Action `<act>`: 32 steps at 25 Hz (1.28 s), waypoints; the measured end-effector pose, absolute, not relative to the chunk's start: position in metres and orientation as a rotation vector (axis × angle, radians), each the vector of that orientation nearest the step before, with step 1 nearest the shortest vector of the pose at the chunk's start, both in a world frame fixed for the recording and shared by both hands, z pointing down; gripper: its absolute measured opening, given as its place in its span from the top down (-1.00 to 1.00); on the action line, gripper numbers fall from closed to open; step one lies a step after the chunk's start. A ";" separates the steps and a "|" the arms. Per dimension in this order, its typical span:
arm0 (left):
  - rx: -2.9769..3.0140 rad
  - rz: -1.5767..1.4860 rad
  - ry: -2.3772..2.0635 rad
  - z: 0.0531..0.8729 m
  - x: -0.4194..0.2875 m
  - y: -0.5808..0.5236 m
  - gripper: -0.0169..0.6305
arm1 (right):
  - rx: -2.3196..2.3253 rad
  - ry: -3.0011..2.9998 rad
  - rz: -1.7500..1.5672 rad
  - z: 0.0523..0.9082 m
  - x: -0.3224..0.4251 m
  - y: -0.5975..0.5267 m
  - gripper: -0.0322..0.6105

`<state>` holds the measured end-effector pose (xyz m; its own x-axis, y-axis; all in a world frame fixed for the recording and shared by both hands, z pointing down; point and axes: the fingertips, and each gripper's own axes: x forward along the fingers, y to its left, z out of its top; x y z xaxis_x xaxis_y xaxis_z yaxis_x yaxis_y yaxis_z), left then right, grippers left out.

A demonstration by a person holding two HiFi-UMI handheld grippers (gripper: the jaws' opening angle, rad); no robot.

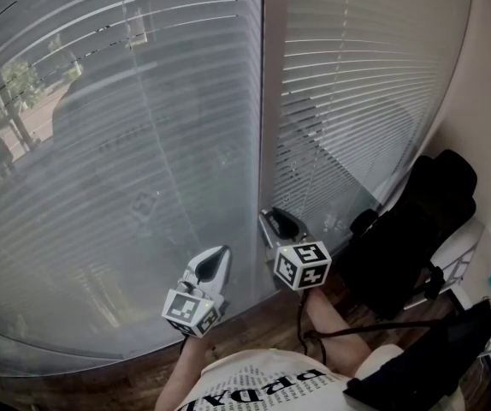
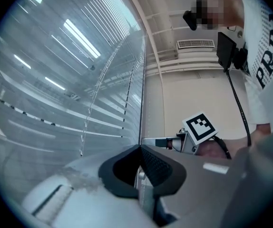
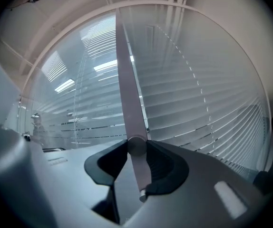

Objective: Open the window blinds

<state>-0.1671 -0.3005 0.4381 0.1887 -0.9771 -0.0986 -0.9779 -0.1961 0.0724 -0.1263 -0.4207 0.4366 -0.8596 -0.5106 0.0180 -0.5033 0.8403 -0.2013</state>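
Two lowered blinds flank one post [image 1: 261, 101]: the left blind [image 1: 100, 144] on its left and the right blind [image 1: 365, 75] on its right. Two tongs sit low near the post, the left tongs [image 1: 221, 253] just left of it with jaws together on nothing, the right tongs [image 1: 271, 219] just right of it clamped on the single wand [image 3: 127, 94]. Only the right gripper view shows that wand rising from between the jaws, and only the head view shows the one black chair [image 1: 417, 221] well right of the post.
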 end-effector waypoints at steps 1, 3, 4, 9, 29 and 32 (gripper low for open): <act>-2.420 0.190 1.984 0.439 -0.167 -0.300 0.97 | -0.826 2.993 -0.271 0.437 -0.126 -0.420 0.48; -2.427 0.192 1.967 0.442 -0.167 -0.299 0.97 | -0.857 3.040 -0.110 0.435 -0.125 -0.418 0.48; -2.428 0.193 1.966 0.442 -0.167 -0.299 0.97 | -0.875 3.064 0.002 0.434 -0.124 -0.417 0.48; -2.432 0.194 1.976 0.440 -0.168 -0.298 0.97 | -0.906 3.147 0.427 0.428 -0.127 -0.404 0.36; -2.439 0.178 1.981 0.441 -0.168 -0.293 0.97 | -0.933 3.146 0.348 0.434 -0.129 -0.415 0.49; -2.428 0.184 1.996 0.438 -0.169 -0.294 0.97 | -0.920 3.130 0.232 0.433 -0.128 -0.416 0.49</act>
